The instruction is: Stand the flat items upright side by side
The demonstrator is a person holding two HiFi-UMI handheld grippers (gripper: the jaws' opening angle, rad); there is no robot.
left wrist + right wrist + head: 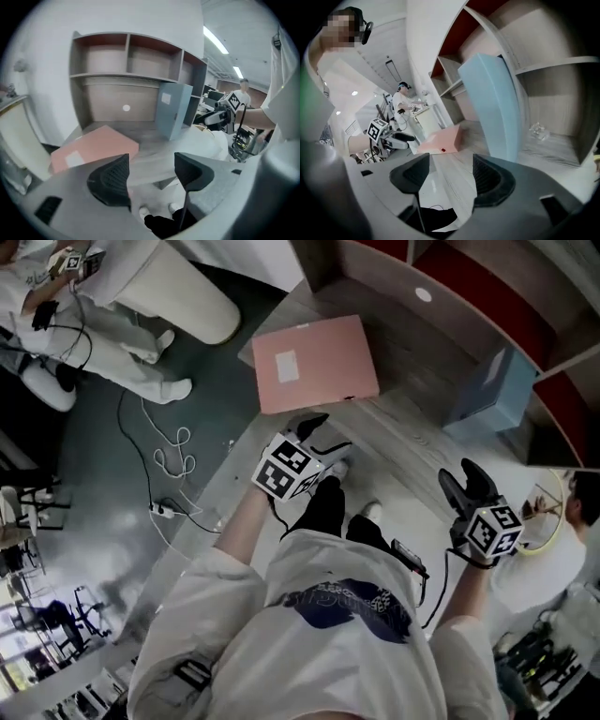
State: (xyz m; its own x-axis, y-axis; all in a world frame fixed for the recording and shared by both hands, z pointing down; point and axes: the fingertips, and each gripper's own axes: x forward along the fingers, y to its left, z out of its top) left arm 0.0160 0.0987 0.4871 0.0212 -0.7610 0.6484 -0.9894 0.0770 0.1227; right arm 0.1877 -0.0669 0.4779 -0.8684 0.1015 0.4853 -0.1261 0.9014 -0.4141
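Pink file box (pixel 314 362) flat, blue file box (pixel 489 390) upright at the shelf unit (pixel 126 70)
Out from the shelf unit, on the desk (pixel 412 442), the pink box lies broad face up just ahead of the left gripper (pixel 323 435), the nearer one. The right gripper (pixel 466 479) faces the blue box. Both grippers gape empty. The left gripper's own body hides the pink box's near edge.

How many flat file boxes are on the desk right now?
2. The pink box lies flat on the desk; the blue box stands upright at the shelf unit. More could be hidden out of view.
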